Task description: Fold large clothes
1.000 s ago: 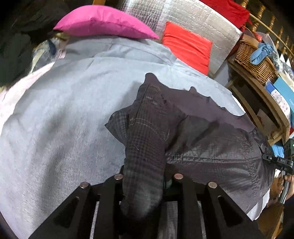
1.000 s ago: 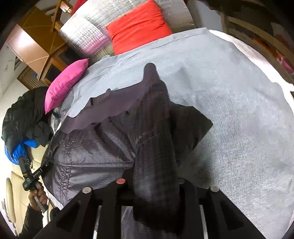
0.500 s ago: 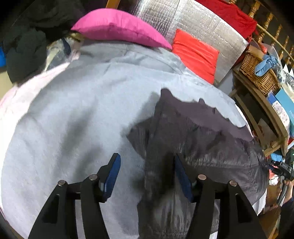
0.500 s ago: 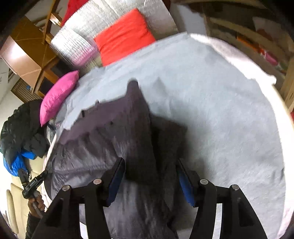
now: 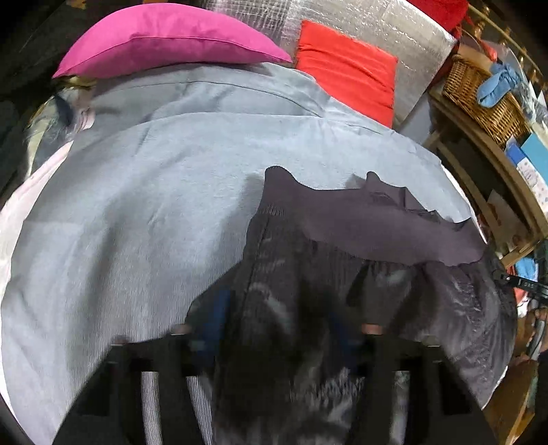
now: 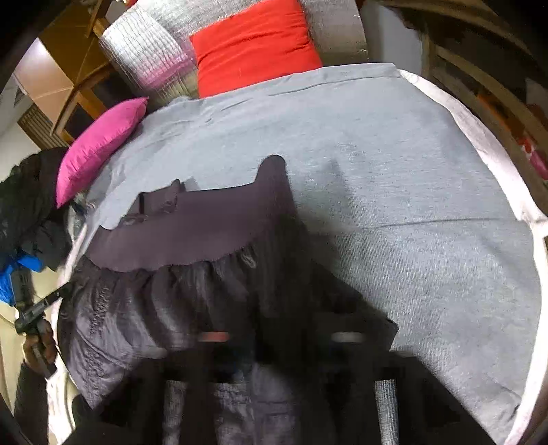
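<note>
A dark grey jacket [image 5: 376,232] lies spread on the grey bed sheet [image 5: 137,222], its hem band towards the pillows. My left gripper [image 5: 277,328] is blurred low in the left wrist view. Its jaws are closing, and a bunched fold of the jacket fills the gap between the blue pads [image 5: 215,315]. In the right wrist view the same jacket [image 6: 178,222] lies on the sheet [image 6: 411,205]. My right gripper [image 6: 277,339] is shut on a dark fold of it, with the pads hidden in the cloth.
A pink pillow [image 5: 171,41] and a red cushion [image 5: 346,65] lie at the head of the bed against a silver padded board [image 5: 394,27]. A wicker basket [image 5: 479,96] sits on wooden shelves at the right. A hand [image 6: 37,345] shows at the bed's left edge.
A second ago both grippers were shut on raised folds of the jacket. Half a second ago both stood open over it. Now both have closed on its cloth again.
</note>
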{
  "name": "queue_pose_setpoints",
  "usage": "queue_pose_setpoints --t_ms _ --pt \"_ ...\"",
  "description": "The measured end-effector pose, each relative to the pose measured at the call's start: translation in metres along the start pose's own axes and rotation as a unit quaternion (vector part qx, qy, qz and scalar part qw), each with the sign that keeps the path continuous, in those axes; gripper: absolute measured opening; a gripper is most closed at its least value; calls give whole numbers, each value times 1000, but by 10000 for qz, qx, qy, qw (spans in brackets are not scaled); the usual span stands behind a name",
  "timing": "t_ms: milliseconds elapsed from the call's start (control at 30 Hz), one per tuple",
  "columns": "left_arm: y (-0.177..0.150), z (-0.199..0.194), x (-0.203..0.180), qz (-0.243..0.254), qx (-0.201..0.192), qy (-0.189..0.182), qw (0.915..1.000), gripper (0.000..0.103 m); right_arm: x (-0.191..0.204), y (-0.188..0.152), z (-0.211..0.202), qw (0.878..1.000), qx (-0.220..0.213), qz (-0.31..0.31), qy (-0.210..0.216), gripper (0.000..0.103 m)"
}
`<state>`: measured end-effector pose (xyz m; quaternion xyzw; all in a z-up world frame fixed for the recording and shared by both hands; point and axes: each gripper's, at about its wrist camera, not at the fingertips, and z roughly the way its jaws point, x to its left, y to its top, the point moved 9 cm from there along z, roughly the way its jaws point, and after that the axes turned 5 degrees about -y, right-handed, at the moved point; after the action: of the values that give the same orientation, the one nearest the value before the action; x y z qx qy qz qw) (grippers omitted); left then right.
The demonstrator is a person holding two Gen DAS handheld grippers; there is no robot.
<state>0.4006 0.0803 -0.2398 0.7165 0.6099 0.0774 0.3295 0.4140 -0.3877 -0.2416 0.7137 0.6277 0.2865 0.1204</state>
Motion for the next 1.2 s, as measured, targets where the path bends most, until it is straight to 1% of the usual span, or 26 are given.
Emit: queue_pose_setpoints --t_ms 33,67,100,167,200,300,333,400,433,467,500,533,567,600,633,667,733,833,900,1000,1067,1200 --pt "1 3 2 10 53 48 10000 22 1 0 -1 10000 2 -70 -49 9" --pt "1 6 4 -23 73 49 10000 20 2 2 -5 9996 -62 -193 -194 9" --pt "2 8 6 -58 59 48 10000 18 0 6 -10 9993 -157 -214 -248 9" --pt "-1 16 10 -87 115 153 9998 17 -4 11 -17 9991 -310 -154 -235 9" --pt "-3 21 11 -90 150 197 9997 17 -7 11 -14 9992 -285 -125 -262 9" --pt "-8 26 13 -71 161 304 9994 18 -16 0 13 9991 -30 -47 -425 9" --pt "-8 25 13 -114 151 301 9994 18 -18 -4 20 9993 -5 141 -335 9" --pt "-7 18 15 -248 111 330 9991 24 -21 -7 25 9990 -46 353 -262 11" --pt "-5 11 15 -264 46 369 9990 25 -23 -8 23 9986 -80 461 -252 16" --pt "-5 4 14 -249 -18 420 9988 27 -24 -8 19 9983 -114 525 -237 19" --pt "-5 -4 12 -211 -80 511 9984 36 -24 -9 14 9981 -134 552 -245 21" --pt "-6 -12 9 -161 -156 598 9980 43 -25 -9 6 9979 -192 550 -298 26" --pt "-6 -22 6 -115 -269 695 9972 60 -25 -10 -3 9976 -263 515 -391 38" --pt "-6 -31 3 -82 -399 770 9962 68 -24 -11 -12 9970 -345 480 -493 50" --pt "-7 -41 -2 -39 -562 812 9951 68 -23 -13 -25 9958 -502 460 -608 75" --pt "-10 -50 -7 -2 -652 795 9947 69 -21 -11 -34 9950 -637 456 -627 78" --pt "-16 -59 -12 -3 -679 768 9947 69 -10 -15 -58 9933 -934 438 -513 78" --pt "-29 -71 -19 -123 -729 763 9943 69 17 -30 -82 9925 -1149 323 -265 78" --pt "-38 -75 -22 -213 -739 766 9941 69 36 -43 -91 9927 -1191 190 -47 78" --pt "-51 -77 -29 -190 -707 807 9940 69 56 -63 -94 9924 -1194 192 207 78" --pt "-61 -78 -34 -125 -661 821 9943 69 66 -79 -89 9932 -1143 124 184 78" --pt "-73 -81 -41 -76 -647 840 9943 69 67 -96 -78 9944 -1056 36 27 78"
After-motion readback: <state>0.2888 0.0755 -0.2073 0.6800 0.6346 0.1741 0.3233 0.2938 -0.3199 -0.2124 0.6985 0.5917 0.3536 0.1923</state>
